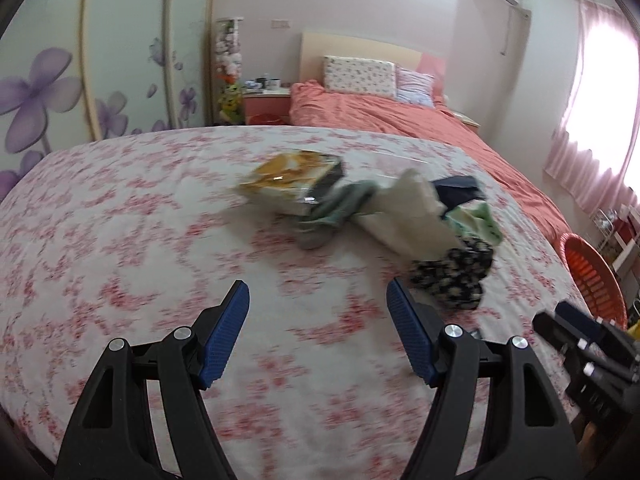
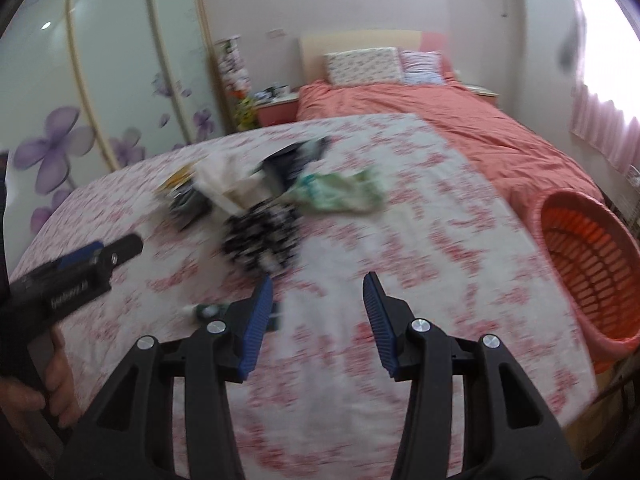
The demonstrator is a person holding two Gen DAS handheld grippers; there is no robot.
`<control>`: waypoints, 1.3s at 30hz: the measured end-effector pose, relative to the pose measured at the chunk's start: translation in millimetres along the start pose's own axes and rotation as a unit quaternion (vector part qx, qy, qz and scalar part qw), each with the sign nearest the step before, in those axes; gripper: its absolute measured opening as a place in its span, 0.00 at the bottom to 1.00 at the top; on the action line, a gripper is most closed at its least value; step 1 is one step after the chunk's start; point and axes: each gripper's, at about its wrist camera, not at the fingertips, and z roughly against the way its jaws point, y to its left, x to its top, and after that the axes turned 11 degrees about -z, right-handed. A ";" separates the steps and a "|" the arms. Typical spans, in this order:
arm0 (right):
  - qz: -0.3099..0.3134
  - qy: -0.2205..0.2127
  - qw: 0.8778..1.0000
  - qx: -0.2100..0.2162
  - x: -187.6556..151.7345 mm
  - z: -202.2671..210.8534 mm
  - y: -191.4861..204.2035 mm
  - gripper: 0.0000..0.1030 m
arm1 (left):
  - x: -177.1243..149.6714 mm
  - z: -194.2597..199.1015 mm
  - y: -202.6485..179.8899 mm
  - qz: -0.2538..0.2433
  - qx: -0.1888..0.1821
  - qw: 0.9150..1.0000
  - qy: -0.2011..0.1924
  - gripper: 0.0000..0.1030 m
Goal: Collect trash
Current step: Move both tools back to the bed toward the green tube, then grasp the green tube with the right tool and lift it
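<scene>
1. Two grippers hang over a bed spread with a pink-flowered cover [image 1: 160, 240] — the left gripper [image 1: 318, 300] has its jaws wide apart with nothing between them.
2. The right gripper [image 2: 318, 290] stands partly open, also holding nothing.
3. The trash lies mixed into a heap near the middle of the cover: a yellow wrapper [image 1: 288, 178], a cream bag [image 1: 408, 216], a green-printed wrapper [image 2: 340, 192], and a black flowered cloth [image 2: 262, 240] nearest the grippers.
4. A small green-and-white item [image 2: 208, 311] lies just beside the right gripper's left finger; blur hides what it is.
5. An orange basket [image 2: 592, 256] stands off the cover's right edge, well apart from the heap.
6. Beyond the cover — an orange quilt [image 1: 380, 112], two pillows [image 1: 360, 74], a nightstand [image 1: 266, 106] and a flower-painted wardrobe [image 1: 48, 92].
</scene>
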 end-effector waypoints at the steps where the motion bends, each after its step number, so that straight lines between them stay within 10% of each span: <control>1: 0.007 0.006 1.000 0.004 -5.0 -2.3 6.1 0.45 | -1.3 2.3 6.2 0.005 0.004 1.000 0.000 0.68; 20: 0.064 0.040 0.997 -0.021 -20.9 -47.3 90.6 0.45 | -22.6 29.1 67.5 0.056 0.035 0.998 -0.004 0.68; 39: -0.022 0.012 0.996 -0.083 -3.4 -22.8 -18.6 0.45 | -20.0 26.7 46.0 0.045 0.003 0.999 -0.008 0.68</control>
